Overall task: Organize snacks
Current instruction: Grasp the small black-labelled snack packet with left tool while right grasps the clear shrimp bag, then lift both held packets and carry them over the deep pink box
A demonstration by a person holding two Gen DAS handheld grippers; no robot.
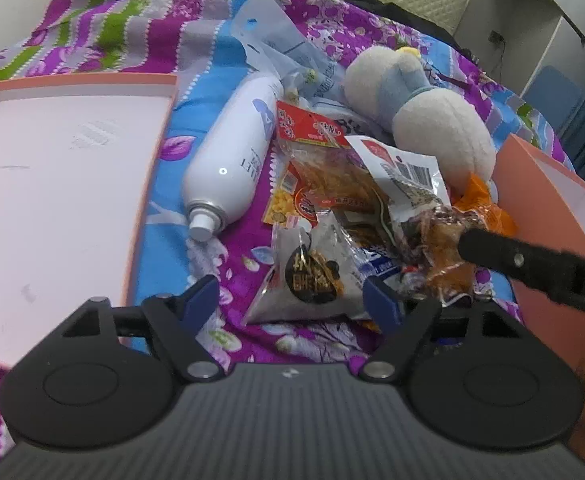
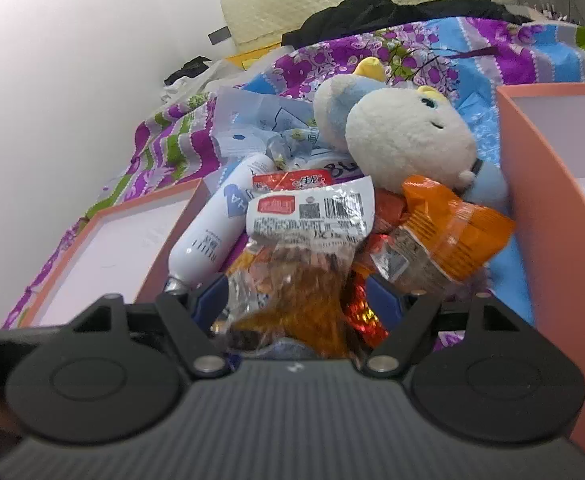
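Observation:
A pile of snack packets lies on the flowered bedspread between two pink boxes. My left gripper point(image 1: 294, 300) is open just in front of a grey triangular packet point(image 1: 312, 276) with a black and gold label. My right gripper point(image 2: 298, 300) is open, its fingers on either side of a clear packet of brown snacks point(image 2: 292, 280) with a white barcode label. The right gripper also shows in the left wrist view point(image 1: 468, 246), reaching into the pile. An orange packet point(image 2: 452, 232) and a red-topped packet point(image 1: 312, 128) lie in the pile.
A shallow pink box lid point(image 1: 52, 184) lies at the left; a taller pink box point(image 2: 552, 208) stands at the right. A white spray bottle point(image 1: 232, 160) lies beside the pile. A plush toy point(image 2: 408, 144) and clear plastic bags point(image 1: 276, 44) lie behind it.

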